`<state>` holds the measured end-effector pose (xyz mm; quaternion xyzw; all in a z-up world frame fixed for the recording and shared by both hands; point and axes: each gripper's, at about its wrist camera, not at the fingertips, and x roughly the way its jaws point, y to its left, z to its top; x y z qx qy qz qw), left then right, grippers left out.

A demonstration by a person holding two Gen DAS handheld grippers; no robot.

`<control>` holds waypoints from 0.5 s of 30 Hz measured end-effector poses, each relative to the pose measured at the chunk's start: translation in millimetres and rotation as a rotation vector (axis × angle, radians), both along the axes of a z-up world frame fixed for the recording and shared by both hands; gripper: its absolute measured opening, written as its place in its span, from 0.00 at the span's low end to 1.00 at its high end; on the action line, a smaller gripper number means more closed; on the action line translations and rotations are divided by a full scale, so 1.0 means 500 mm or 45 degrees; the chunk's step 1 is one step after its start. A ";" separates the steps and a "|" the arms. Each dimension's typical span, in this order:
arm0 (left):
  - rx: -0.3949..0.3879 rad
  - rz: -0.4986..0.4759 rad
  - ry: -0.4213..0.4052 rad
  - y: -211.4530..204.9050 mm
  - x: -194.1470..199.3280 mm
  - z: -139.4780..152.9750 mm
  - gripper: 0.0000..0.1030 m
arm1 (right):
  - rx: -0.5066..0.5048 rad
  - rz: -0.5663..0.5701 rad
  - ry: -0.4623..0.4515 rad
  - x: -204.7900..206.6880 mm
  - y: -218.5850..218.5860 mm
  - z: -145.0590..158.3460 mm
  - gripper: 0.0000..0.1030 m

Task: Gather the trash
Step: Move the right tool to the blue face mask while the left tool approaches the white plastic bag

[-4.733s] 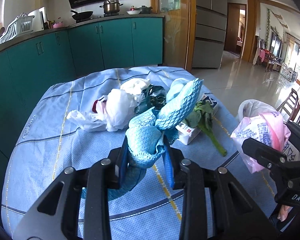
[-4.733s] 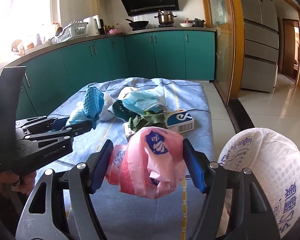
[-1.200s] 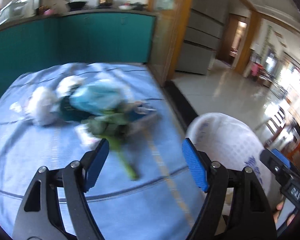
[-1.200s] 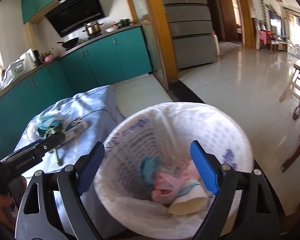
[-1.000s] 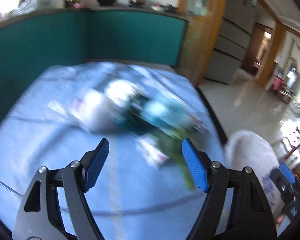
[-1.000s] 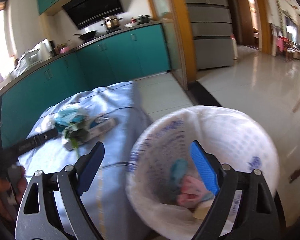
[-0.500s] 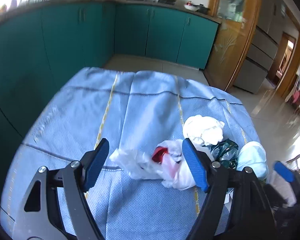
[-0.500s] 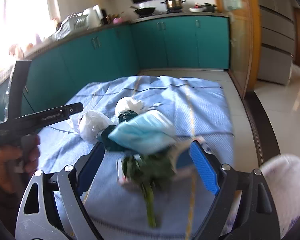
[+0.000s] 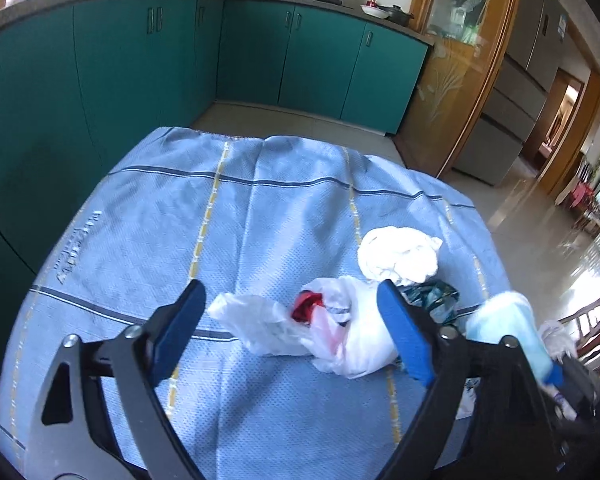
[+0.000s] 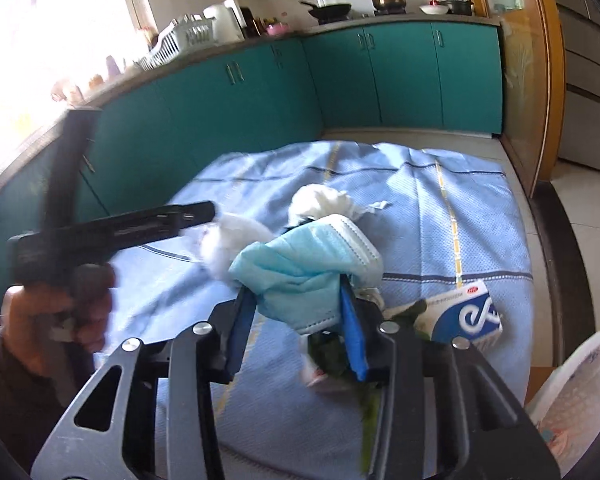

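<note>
One face mask (image 10: 308, 276) (blue) pinched inside right gripper (image 10: 296, 320).

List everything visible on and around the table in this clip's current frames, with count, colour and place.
face mask: 1, light blue, between the right tool's pads
white plastic bag: 1, white with red inside, between the left tool's open pads
crumpled tissue: 1, white, behind the bag
dark wrapper: 1, dark green, right of the bag
carton: 1, white and blue, right side of the table
vegetable scrap: 1, green, under the mask
tablecloth: 1, blue striped
lined bin: 1, white, right of the table
left tool: open
right tool: just closed on the mask
</note>
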<state>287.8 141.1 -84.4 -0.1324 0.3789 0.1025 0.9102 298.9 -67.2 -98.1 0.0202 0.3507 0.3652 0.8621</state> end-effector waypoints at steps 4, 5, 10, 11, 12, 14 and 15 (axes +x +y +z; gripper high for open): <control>0.020 -0.043 0.025 -0.019 0.019 -0.018 0.89 | 0.020 0.054 -0.005 -0.061 -0.024 0.023 0.38; 0.025 -0.048 0.038 -0.022 0.024 -0.025 0.89 | 0.005 0.068 -0.004 -0.069 -0.026 0.023 0.38; 0.001 -0.069 0.069 -0.033 0.027 -0.041 0.62 | -0.099 0.135 0.038 -0.105 -0.033 -0.006 0.47; -0.011 -0.082 0.073 -0.036 0.026 -0.044 0.58 | -0.125 0.125 0.031 -0.108 -0.033 -0.012 0.60; -0.021 -0.092 0.076 -0.039 0.025 -0.046 0.52 | -0.147 0.104 0.019 -0.109 -0.034 -0.014 0.73; -0.024 -0.113 0.087 -0.045 0.021 -0.052 0.46 | -0.173 0.057 -0.003 -0.106 -0.036 -0.016 0.82; -0.013 -0.120 0.090 -0.048 0.018 -0.053 0.43 | -0.177 0.040 -0.010 -0.103 -0.038 -0.015 0.84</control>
